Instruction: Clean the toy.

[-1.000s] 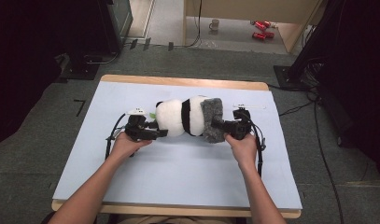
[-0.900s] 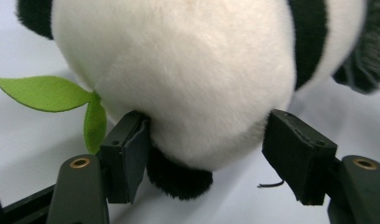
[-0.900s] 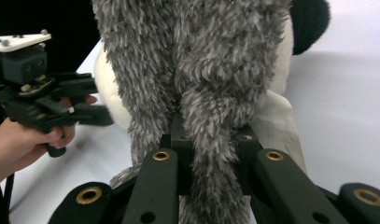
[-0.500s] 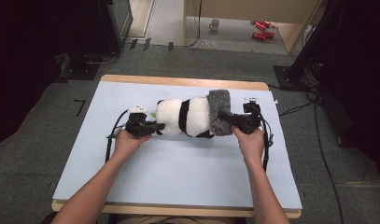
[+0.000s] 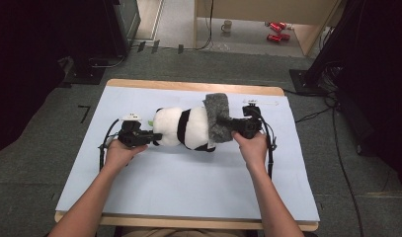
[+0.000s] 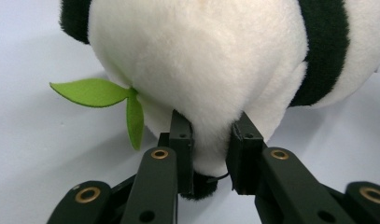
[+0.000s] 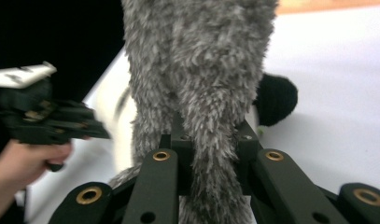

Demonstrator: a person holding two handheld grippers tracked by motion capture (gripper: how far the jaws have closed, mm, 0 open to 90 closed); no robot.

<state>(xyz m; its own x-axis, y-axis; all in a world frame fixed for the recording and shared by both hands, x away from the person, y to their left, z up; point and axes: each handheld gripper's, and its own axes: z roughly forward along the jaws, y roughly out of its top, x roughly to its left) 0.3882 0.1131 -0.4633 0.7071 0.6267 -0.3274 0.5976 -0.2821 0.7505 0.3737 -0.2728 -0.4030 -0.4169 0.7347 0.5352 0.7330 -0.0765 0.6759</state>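
Observation:
A black-and-white panda plush point(image 5: 181, 129) lies on its side in the middle of the pale sheet point(image 5: 188, 187). My left gripper point(image 5: 151, 137) is shut on its white left end point(image 6: 201, 60). Those jaws have just been closing onto the plush and have eased slightly wider, with a fold of fur still pinched between the pads point(image 6: 182, 140). A green felt leaf point(image 6: 96, 92) sticks out beside them. At the plush's right end, a grey furry cloth point(image 5: 218, 117) stands raised. My right gripper point(image 5: 233, 125) is shut on a fold of it point(image 7: 201, 56).
The sheet covers a wooden table whose edge point(image 5: 188, 86) shows at the back. A small white item point(image 5: 260, 102) lies near the back right. Cables trail from both grippers. A mug point(image 5: 228, 25) and red items point(image 5: 275, 30) sit on the floor beyond.
The left gripper's jaws have closed on the plush's left end, and hand and plush have shifted left. The right gripper has lifted the grey cloth up off the sheet.

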